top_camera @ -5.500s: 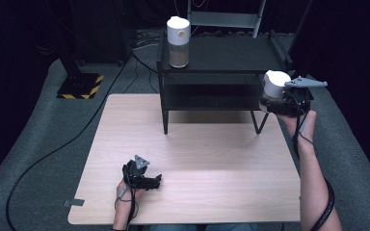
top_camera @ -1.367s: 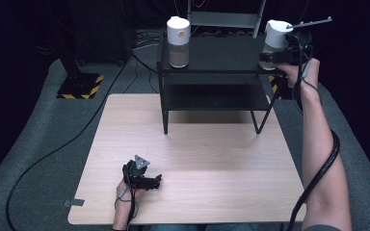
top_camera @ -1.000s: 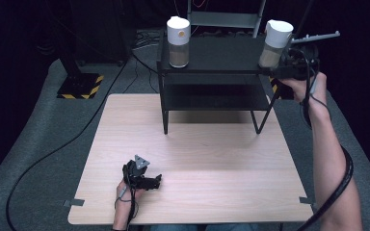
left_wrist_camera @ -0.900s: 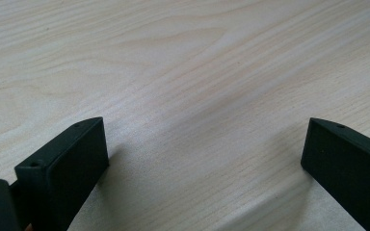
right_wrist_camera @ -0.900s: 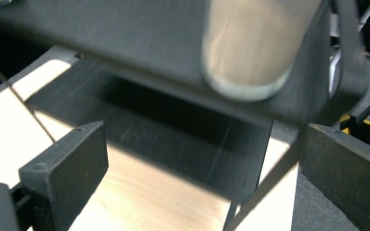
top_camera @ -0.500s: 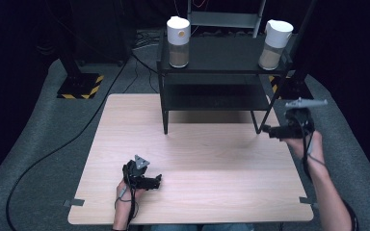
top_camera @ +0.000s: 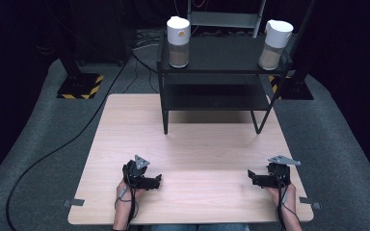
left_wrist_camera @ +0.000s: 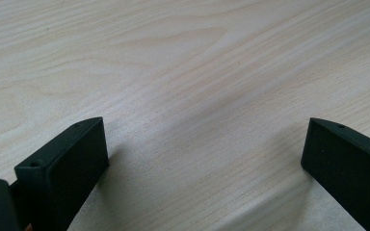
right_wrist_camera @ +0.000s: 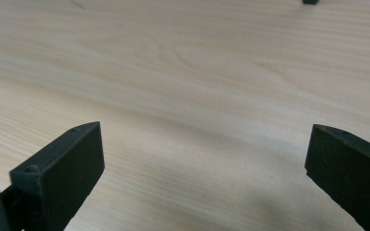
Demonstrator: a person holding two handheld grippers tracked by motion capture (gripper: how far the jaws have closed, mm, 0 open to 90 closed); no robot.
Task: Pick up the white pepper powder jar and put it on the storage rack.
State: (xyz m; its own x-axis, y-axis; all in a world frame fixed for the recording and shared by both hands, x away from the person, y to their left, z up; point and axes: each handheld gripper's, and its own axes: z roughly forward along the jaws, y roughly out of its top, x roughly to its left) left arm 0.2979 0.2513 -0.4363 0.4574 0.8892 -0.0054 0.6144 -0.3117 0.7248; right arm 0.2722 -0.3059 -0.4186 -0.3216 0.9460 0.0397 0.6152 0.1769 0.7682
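Down from the shelf came the right gripper (top_camera: 256, 177); it now sits low on the table (top_camera: 197, 159) near the right edge, jaws wide apart, holding nothing. Left gripper (top_camera: 155, 181) is released too. Bare wood lies between them. Far off, the right jar (top_camera: 275, 44) stands upright on the shelf (top_camera: 221, 60).

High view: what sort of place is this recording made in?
Probably a lab or studio recording bay, not a home: a bare wooden table on grey carpet, dark surroundings, a stand base with hazard stripes, and loose cables on the floor.
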